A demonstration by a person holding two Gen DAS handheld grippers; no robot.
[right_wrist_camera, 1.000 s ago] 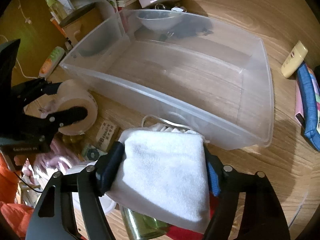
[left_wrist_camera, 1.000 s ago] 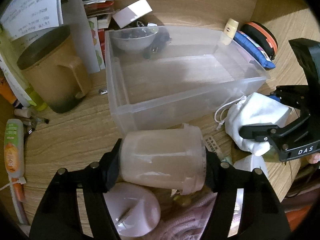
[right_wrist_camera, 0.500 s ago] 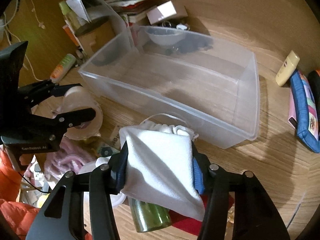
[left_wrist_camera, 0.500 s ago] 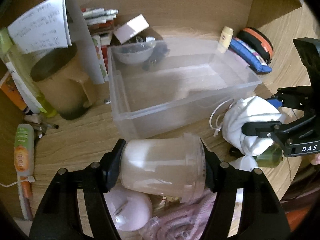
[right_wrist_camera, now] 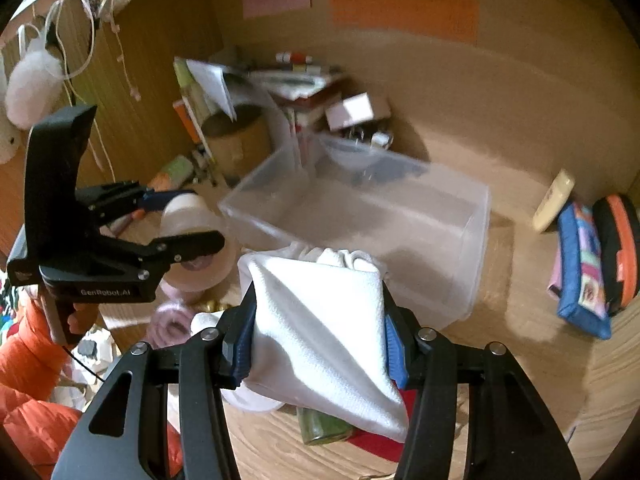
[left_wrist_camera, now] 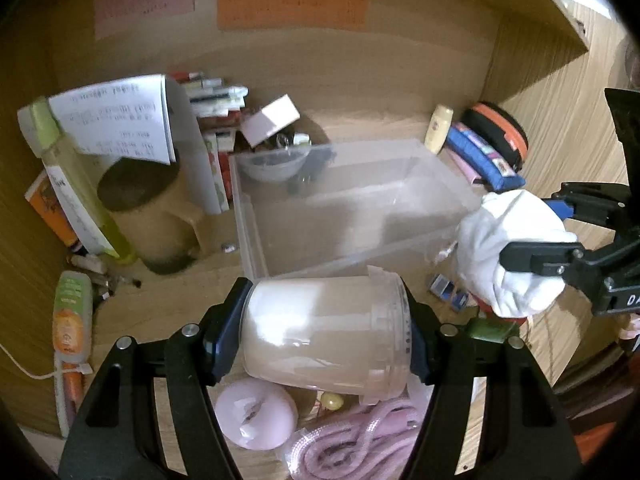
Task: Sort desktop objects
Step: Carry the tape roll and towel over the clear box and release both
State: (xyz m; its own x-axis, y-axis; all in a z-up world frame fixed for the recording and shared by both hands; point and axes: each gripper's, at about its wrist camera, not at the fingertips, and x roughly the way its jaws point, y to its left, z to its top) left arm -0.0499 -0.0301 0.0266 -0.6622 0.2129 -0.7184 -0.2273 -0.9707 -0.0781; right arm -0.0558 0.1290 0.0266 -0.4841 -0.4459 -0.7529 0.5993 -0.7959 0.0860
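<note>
Left hand-held gripper (left_wrist_camera: pixel 326 336): clenched on a frosted plastic jar (left_wrist_camera: pixel 324 330), held sideways at lower centre of the left view, pads on its base and lid end. Jar is clear of the bench (left_wrist_camera: pixel 168 292). Judged rigid, light, smooth-walled; could slip or rotate, so an end-to-end grip suits it.

Right hand-held gripper (right_wrist_camera: pixel 316 340): clenched on a white drawstring pouch (right_wrist_camera: pixel 320 324), lower centre of the right view, pads on both flanks. Pouch is soft and sags below the fingers; likely light, not fragile. Take it mid-body, not by the cord.

Clear plastic bin (left_wrist_camera: pixel 352 216), mid-frame beyond both, is open and mostly empty; a small bowl (left_wrist_camera: pixel 276 164) sits at its far-left corner. Judged: both items go in there.
</note>
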